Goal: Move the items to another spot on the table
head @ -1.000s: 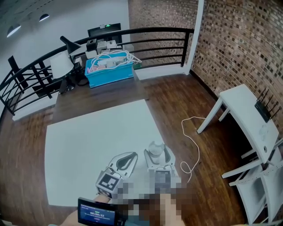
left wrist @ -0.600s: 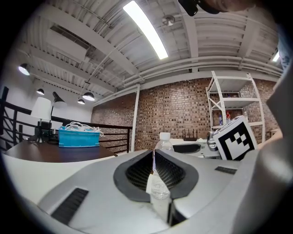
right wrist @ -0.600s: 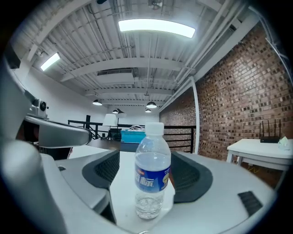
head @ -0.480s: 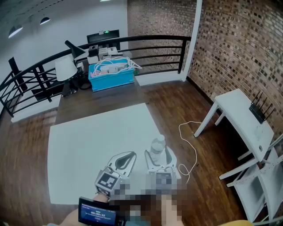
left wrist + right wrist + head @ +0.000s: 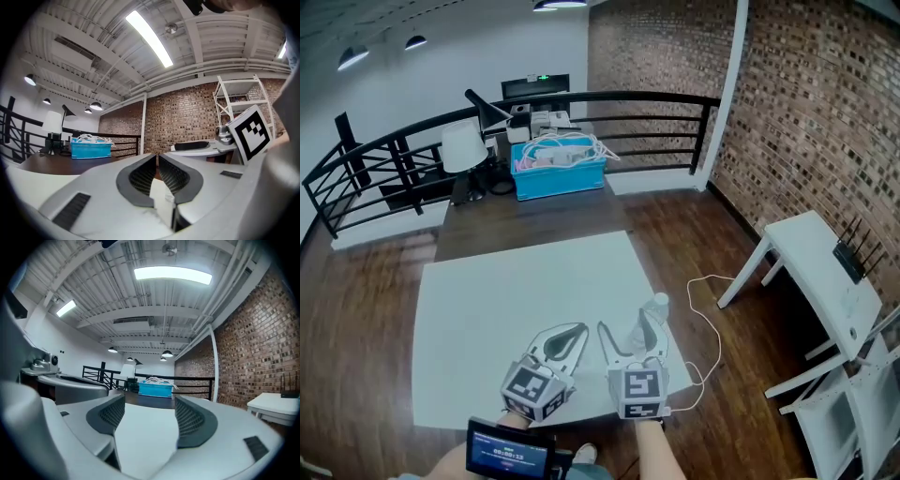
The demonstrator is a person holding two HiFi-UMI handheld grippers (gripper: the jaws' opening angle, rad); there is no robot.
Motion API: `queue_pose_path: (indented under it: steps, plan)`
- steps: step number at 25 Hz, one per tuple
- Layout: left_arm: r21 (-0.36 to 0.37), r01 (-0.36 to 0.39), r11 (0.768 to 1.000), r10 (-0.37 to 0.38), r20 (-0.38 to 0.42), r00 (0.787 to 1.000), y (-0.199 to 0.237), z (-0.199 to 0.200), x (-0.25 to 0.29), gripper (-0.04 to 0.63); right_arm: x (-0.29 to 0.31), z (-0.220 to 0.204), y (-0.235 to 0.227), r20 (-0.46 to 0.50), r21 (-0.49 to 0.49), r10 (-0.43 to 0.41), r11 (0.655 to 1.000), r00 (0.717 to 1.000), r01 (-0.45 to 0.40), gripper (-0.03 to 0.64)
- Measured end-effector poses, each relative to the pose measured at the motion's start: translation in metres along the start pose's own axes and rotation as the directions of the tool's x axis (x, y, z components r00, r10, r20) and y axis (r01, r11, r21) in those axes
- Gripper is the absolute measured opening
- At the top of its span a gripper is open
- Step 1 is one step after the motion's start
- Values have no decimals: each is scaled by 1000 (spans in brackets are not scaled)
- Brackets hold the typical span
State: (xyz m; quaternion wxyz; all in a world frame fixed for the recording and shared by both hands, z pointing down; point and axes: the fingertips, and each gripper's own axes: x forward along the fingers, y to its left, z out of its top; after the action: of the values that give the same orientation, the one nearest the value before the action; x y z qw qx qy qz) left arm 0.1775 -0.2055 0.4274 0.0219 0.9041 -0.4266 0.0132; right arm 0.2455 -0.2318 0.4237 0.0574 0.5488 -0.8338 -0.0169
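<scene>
Grey ribbed fingers (image 5: pixel 192 420) of the right gripper (image 5: pixel 626 330) stand wide apart, having just closed a little. Its own view shows only white mat between them, and nothing is gripped. The left gripper (image 5: pixel 579 329) has its fingers drawn together to a thin slit, with nothing seen held. Both grippers point level, side by side over the near part of the mat.

Bottle (image 5: pixel 655 307): clear plastic, capped, upright, long axis vertical. In the head view it stands at the near right part of the mat, just beside the outer finger of the right gripper and partly overlapped by it. Contact cannot be confirmed. The right gripper view does not show it, so it is judged to lie off to the right of the open fingers and lower, not between them. The right hand is plainly the nearer, since the right gripper stands between the left one and the bottle. A fresh grasp would likely call for the right gripper to shift sideways and come down, so that the fingers close across the bottle's upright body.

Surface: the mat (image 5: pixel 516 291) covers most of a dark desk (image 5: pixel 534 214). At the desk's far end are a blue bin (image 5: pixel 560 176) of white cables and a lamp (image 5: pixel 463 146).

Room: black railing (image 5: pixel 609 94), brick wall (image 5: pixel 825 112), wood floor (image 5: pixel 703 225) with a loose white cable (image 5: pixel 713 319), white table (image 5: pixel 825 272) at right.
</scene>
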Motion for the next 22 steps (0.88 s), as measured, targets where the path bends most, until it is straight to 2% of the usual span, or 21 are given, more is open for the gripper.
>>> queue_pose_path:
  steps: [5, 11, 12, 14, 16, 22]
  plan:
    - [15, -77, 997, 76, 27, 997, 33, 3, -27, 21, 13, 25, 55, 31, -27, 120, 993, 992, -119, 291]
    - [11, -214, 977, 213, 27, 977, 82, 18, -71, 21, 28, 59, 117, 64, -19, 222, 975, 973, -221, 67]
    - [6, -226, 974, 226, 29, 974, 87, 22, -79, 21, 32, 63, 128, 68, -21, 241, 971, 968, -240, 48]
    - [-9, -249, 969, 249, 27, 968, 98, 29, -96, 21, 38, 72, 150, 78, -25, 279, 960, 957, -278, 46]
    - [-15, -281, 960, 281, 26, 959, 112, 32, -116, 21, 42, 80, 174, 84, -28, 320, 948, 944, -318, 3]
    - [-7, -377, 926, 377, 34, 926, 151, 38, -176, 21, 50, 97, 247, 110, -16, 449, 893, 887, -450, 3]
